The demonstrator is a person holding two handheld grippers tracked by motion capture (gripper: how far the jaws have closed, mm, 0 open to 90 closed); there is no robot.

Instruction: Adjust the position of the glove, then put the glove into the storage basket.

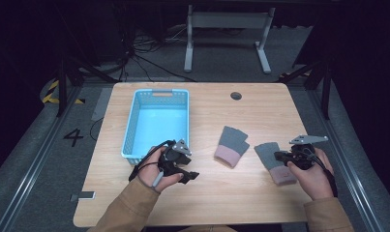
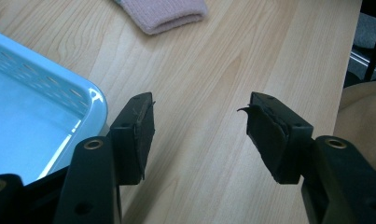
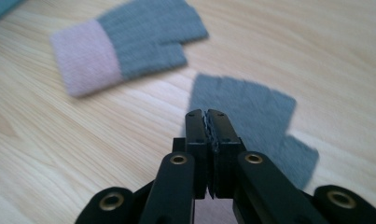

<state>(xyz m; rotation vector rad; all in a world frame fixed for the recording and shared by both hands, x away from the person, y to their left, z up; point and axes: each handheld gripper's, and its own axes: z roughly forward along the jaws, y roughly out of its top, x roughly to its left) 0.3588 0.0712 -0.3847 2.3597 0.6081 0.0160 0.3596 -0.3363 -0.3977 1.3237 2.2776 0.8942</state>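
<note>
Knitted cloth gloves (image 1: 232, 146), woodgrain table (image 1: 260, 106)

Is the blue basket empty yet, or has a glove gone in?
Empty. The basket shows a bare blue floor in the high view, and both gloves, one and the other, lie on the table outside it.

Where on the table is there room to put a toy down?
Bare wood lies along the table's far edge, right of the blue basket, and along the near edge between the hands. It is crowded mid-right, where two gloves lie.
</note>
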